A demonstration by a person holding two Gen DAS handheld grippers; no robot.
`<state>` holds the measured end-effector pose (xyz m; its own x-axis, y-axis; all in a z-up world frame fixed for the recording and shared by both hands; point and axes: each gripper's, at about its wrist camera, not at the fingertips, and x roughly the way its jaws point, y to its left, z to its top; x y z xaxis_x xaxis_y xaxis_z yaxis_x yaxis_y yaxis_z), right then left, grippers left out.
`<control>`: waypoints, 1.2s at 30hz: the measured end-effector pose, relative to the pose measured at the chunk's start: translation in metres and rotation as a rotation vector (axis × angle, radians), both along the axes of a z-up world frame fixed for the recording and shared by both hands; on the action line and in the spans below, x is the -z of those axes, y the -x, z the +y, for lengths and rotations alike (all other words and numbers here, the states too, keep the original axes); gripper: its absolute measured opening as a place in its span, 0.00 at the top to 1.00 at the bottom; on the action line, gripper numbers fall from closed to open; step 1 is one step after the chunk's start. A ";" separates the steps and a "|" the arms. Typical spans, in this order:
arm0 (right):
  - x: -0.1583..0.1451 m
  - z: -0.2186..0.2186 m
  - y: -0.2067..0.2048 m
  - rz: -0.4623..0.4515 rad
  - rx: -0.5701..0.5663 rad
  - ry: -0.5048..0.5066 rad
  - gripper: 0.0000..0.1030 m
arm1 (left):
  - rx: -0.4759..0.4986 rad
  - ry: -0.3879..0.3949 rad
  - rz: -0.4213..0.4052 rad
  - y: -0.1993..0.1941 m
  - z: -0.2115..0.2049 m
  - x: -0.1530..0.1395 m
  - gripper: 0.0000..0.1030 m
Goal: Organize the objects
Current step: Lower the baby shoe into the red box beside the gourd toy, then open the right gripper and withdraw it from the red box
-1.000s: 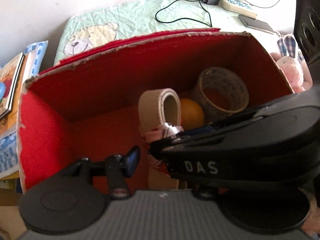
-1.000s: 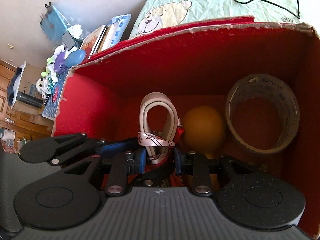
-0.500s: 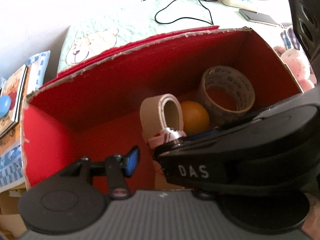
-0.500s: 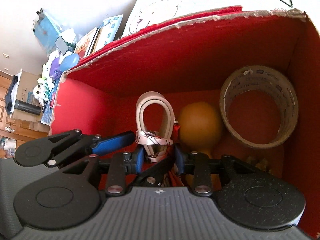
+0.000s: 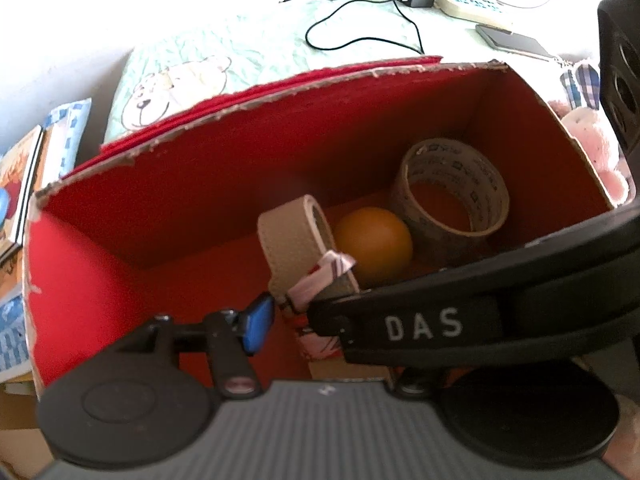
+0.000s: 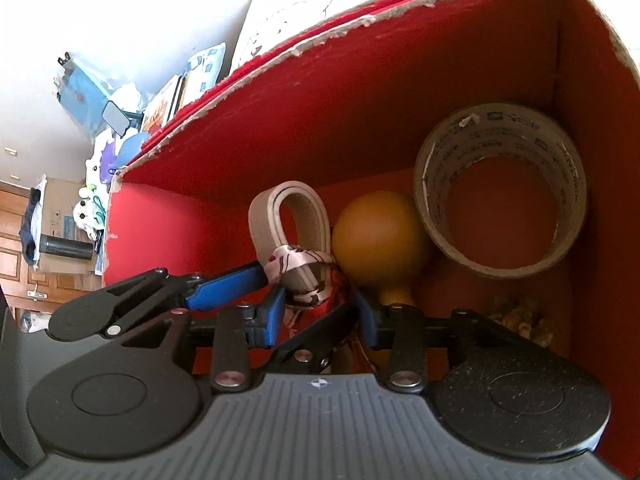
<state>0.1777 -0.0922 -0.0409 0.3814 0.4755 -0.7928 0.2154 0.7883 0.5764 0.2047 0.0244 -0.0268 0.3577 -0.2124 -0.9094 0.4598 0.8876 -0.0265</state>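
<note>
red box [image 6: 360, 112] holds tape roll [image 6: 500, 188] in the far right corner, orange ball [image 6: 376, 236] beside it, and belt loop [image 6: 288, 216] next to the ball. right gripper [image 6: 320, 312] is clamped on the belt's patterned wrap, low in the box. left gripper [image 5: 288, 312]: jaw state cannot be told. judged nearly done; releasing the belt is left.

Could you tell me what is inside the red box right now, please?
Inside the red box: a beige looped strap tied with patterned ribbon, an orange ball and a tape roll, in a row. The grippers cover the near floor.
</note>
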 end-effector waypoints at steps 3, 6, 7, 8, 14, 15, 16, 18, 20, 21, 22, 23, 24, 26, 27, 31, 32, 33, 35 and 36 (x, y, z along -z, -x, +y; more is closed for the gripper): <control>0.001 -0.002 0.000 -0.002 0.018 -0.020 0.58 | -0.010 0.010 0.008 -0.002 0.002 0.000 0.34; 0.002 -0.004 0.000 -0.008 0.024 -0.031 0.58 | -0.010 0.012 -0.003 -0.001 0.003 -0.001 0.34; 0.002 -0.004 0.000 -0.010 0.023 -0.032 0.58 | -0.009 0.011 -0.008 -0.001 0.003 -0.002 0.34; 0.001 -0.004 0.000 -0.014 0.024 -0.033 0.58 | -0.009 0.012 -0.010 -0.001 0.003 -0.002 0.34; 0.001 -0.007 0.001 -0.026 0.042 -0.042 0.58 | -0.019 0.015 -0.015 -0.003 0.005 -0.003 0.31; 0.001 -0.007 0.001 -0.030 0.042 -0.042 0.58 | -0.019 0.015 -0.018 -0.003 0.005 -0.003 0.30; 0.001 -0.006 0.001 -0.032 0.043 -0.042 0.58 | -0.020 0.015 -0.021 -0.002 0.005 -0.003 0.30; 0.001 -0.007 0.000 -0.036 0.043 -0.042 0.58 | -0.021 0.015 -0.025 -0.002 0.005 -0.003 0.30; 0.001 -0.005 -0.001 -0.041 0.044 -0.043 0.58 | -0.023 0.014 -0.031 -0.002 0.005 -0.003 0.29; 0.001 -0.005 -0.001 -0.044 0.044 -0.043 0.58 | -0.023 0.013 -0.034 -0.002 0.005 -0.003 0.29; 0.001 -0.005 -0.001 -0.046 0.044 -0.043 0.58 | -0.023 0.012 -0.037 -0.002 0.006 -0.003 0.28; 0.001 -0.005 -0.002 -0.049 0.044 -0.042 0.59 | -0.024 0.011 -0.041 -0.002 0.006 -0.004 0.28; 0.000 -0.005 -0.002 -0.052 0.043 -0.041 0.59 | -0.025 0.010 -0.045 -0.001 0.006 -0.004 0.28; 0.000 -0.004 -0.003 -0.060 0.041 -0.041 0.59 | -0.027 0.007 -0.054 -0.001 0.005 -0.004 0.28; 0.000 -0.004 -0.003 -0.063 0.041 -0.040 0.59 | -0.026 0.006 -0.059 -0.001 0.005 -0.005 0.27; -0.005 0.002 -0.004 -0.073 0.043 -0.035 0.60 | -0.026 0.002 -0.075 0.001 0.005 -0.005 0.27; -0.005 0.002 -0.004 -0.078 0.044 -0.031 0.60 | -0.027 -0.002 -0.081 0.002 0.005 -0.005 0.26; -0.006 0.002 -0.004 -0.083 0.044 -0.028 0.61 | -0.030 -0.007 -0.087 0.002 0.004 -0.006 0.26; -0.008 0.001 -0.003 -0.094 0.045 -0.027 0.61 | -0.030 -0.007 -0.095 0.002 0.004 -0.006 0.25; -0.009 0.001 -0.002 -0.101 0.045 -0.026 0.61 | -0.032 -0.005 -0.096 0.001 0.005 -0.006 0.25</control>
<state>0.1798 -0.0915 -0.0320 0.4798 0.4758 -0.7372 0.1898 0.7640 0.6167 0.2035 0.0292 -0.0208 0.4501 -0.1951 -0.8714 0.4313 0.9020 0.0208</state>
